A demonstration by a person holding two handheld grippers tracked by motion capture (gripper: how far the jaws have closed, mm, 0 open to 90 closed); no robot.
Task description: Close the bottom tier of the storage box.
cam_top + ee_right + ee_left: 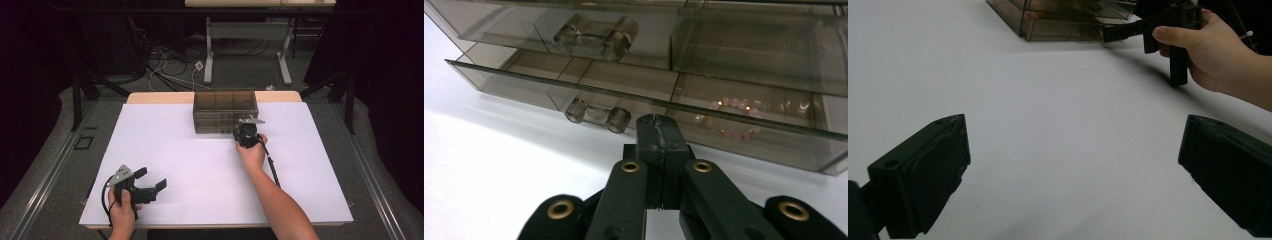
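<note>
A: Left gripper (150, 183) is resting at the near-left of the table (165, 150), jaws standing wide apart with nothing between them. It is sitting well away from the drawer box (225, 111), which is lying up and to the right of it across bare white surface.

B: Noting that. Moving right, what is the right gripper (657, 131) doing?

A: Right gripper is pointing at the box front, jaws pressed fully together, gripping nothing. In its own view the tips are sitting just in front of the lower drawer (634, 107), which is standing slightly pulled out. Whether the tips are touching the drawer front I cannot tell.

B: Where is the handle lying relative to those tips?

A: The lower handle (598, 114), a clear bar with two round posts, is lying just left of the closed tips and close to them. Its long axis is running across the drawer front, parallel to the box's near edge. The upper handle (595, 36) is sitting above it on the shut top drawer.

B: Contents?

A: A pink bead bracelet (732, 117) is showing through the lower drawer, to the right of the tips.

B: Judgement on the coming move?

A: The right hand (252, 152) is by far the nearer. With the jaws shut beside the handle, I am reading this as pushing or nudging the drawer along its slide axis, towards or away from the box, rather than a pinch. A pinch would call for opening first and shifting left onto the bar.
</note>
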